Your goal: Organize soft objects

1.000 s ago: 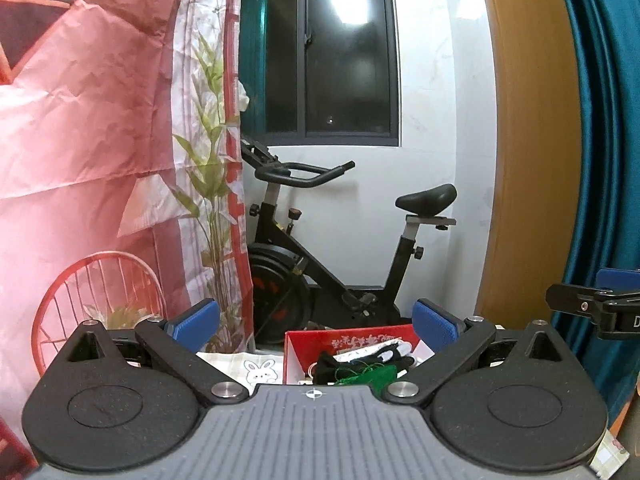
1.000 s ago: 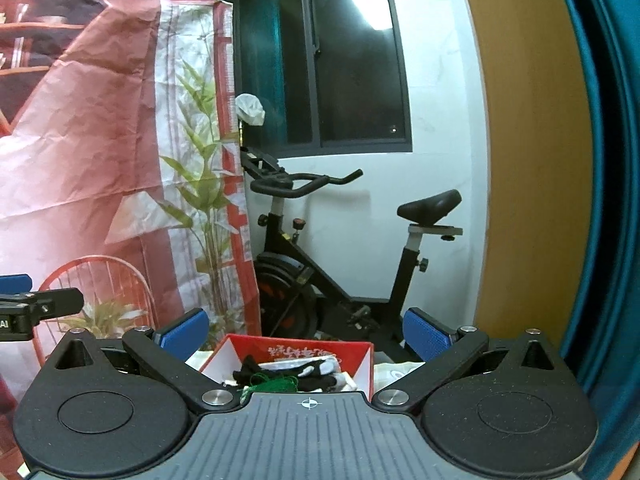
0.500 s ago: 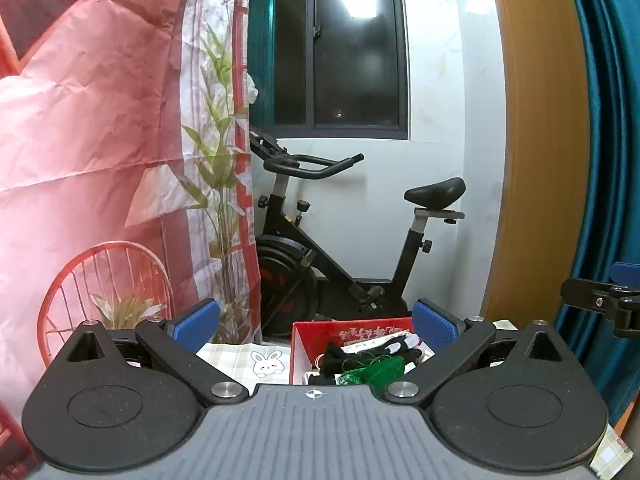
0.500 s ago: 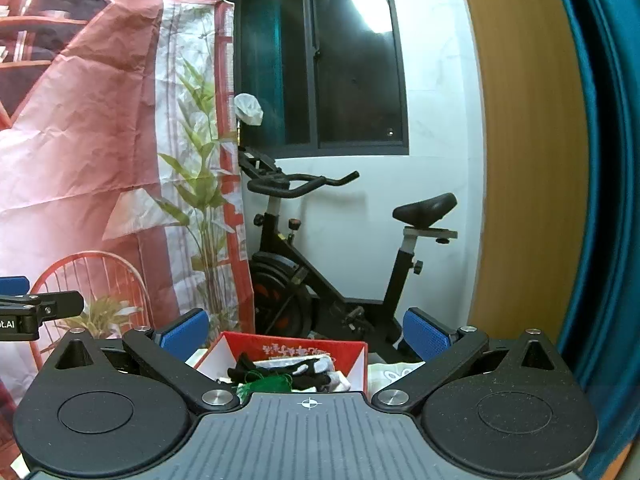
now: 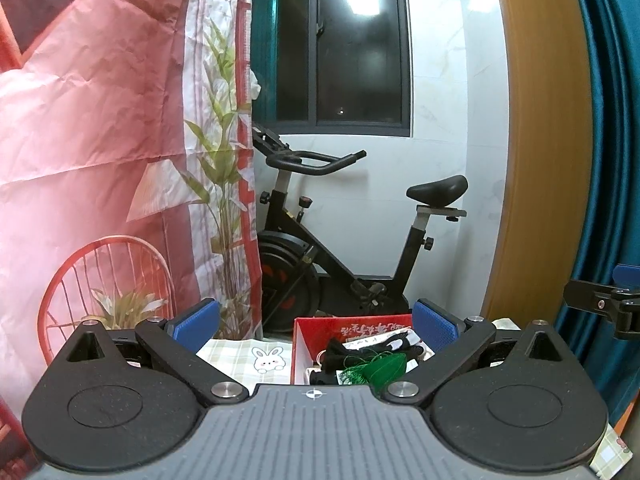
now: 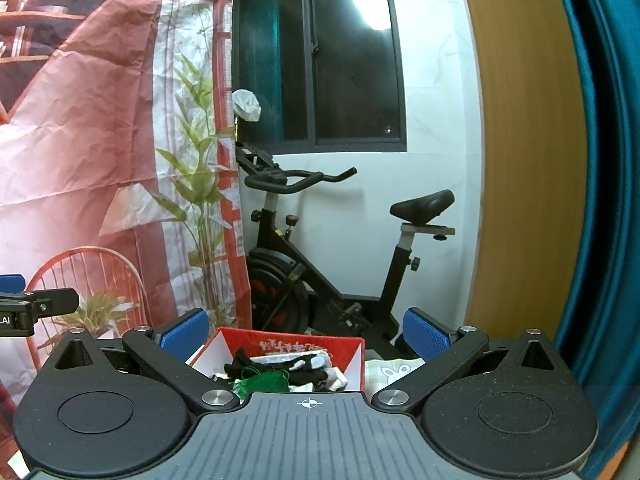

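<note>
A red box (image 5: 316,330) (image 6: 304,346) stands on a checked cloth and holds black-and-white gloves (image 5: 376,344) (image 6: 308,364) and a green mesh piece (image 5: 384,364) (image 6: 266,382). My left gripper (image 5: 316,320) is open above the table, with the box below and slightly right of its middle. Open as well, my right gripper (image 6: 304,330) hangs over the box, nothing between its blue pads. Each gripper shows at the edge of the other's view: the right gripper (image 5: 608,304) and the left gripper (image 6: 24,308).
A checked tablecloth with a rabbit print (image 5: 268,358) (image 6: 394,368) covers the table. Behind it stand a black exercise bike (image 5: 344,248), a dark window (image 5: 360,48), a pink printed backdrop (image 5: 100,120), a wooden door frame (image 5: 536,140) and a teal curtain (image 5: 612,120).
Both views shifted slightly; the left camera drifted left and the box sits a little more to the right in it. Both grippers stayed open.
</note>
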Demonstrator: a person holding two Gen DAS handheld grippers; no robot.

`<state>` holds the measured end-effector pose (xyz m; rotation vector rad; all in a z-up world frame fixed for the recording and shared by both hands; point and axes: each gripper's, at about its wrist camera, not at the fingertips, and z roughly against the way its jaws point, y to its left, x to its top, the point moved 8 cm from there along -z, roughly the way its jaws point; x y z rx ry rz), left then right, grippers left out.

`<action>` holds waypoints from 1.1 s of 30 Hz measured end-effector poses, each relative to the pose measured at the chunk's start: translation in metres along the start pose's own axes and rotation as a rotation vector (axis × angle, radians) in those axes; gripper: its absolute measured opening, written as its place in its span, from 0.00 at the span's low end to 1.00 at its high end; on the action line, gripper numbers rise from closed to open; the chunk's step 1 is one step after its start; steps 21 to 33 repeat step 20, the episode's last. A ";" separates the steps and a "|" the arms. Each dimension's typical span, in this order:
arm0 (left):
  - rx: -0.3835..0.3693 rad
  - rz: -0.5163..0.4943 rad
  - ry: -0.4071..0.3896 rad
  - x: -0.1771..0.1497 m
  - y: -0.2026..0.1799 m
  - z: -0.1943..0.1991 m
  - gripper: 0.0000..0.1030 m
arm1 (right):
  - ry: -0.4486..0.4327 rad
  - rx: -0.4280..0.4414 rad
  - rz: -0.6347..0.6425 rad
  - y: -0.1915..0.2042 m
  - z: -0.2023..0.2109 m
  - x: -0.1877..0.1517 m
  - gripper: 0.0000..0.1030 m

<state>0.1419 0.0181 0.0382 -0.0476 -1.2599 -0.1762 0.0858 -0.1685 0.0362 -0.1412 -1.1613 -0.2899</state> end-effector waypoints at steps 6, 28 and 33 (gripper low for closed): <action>0.001 0.004 0.004 -0.001 0.000 -0.001 1.00 | 0.002 -0.001 0.001 0.000 0.000 -0.002 1.00; 0.006 0.005 0.005 -0.004 0.001 -0.001 1.00 | 0.006 0.000 0.003 -0.003 -0.005 -0.008 1.00; 0.006 0.005 0.005 -0.004 0.001 -0.001 1.00 | 0.006 0.000 0.003 -0.003 -0.005 -0.008 1.00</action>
